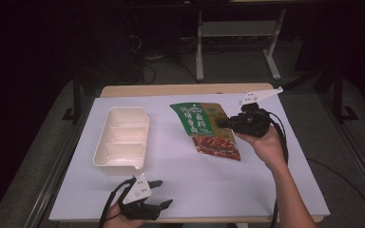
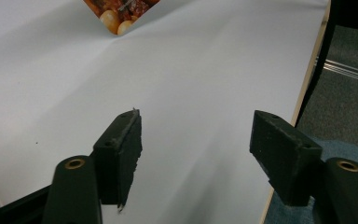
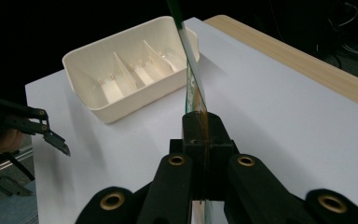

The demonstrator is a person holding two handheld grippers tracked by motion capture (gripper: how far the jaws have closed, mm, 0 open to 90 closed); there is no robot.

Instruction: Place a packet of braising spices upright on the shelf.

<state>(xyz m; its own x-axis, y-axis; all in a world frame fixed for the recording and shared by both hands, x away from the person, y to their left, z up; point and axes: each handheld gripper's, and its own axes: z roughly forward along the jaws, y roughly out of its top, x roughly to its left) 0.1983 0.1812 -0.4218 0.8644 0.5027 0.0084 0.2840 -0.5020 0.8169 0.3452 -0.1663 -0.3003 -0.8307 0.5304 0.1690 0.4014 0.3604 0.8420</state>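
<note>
Left tool (image 1: pixel 164 192) is sitting at the near edge of the tabletop (image 1: pixel 266 190), left of centre, jaws spread wide with nothing between them. Just beyond it, the cream tray (image 1: pixel 122 137) with its dividers is lying toward the left edge, compartments looking bare.

Right of centre, the food pouch (image 1: pixel 204 130) is being held toward the far right part of the tabletop. Right tool (image 1: pixel 223 122) is clamping the pouch's right edge, jaws pinched tight on the thin film.

Progress, as I'm reading it: pickup is done, the pouch is gripped. Transfer to the tray looks not yet done; the pouch is well apart from it. Release is what's left.

View differences: the right tool view is showing the pouch (image 3: pixel 193 79) edge-on, standing up between the closed jaws, with the tray (image 3: pixel 130 70) straight ahead and the left tool (image 3: pixel 56 140) off to one side. The left tool view is showing the wide gap between its own jaws over bare tabletop (image 2: pixel 205 70), plus one printed corner of the pouch (image 2: pixel 119 14) at the top.
</note>
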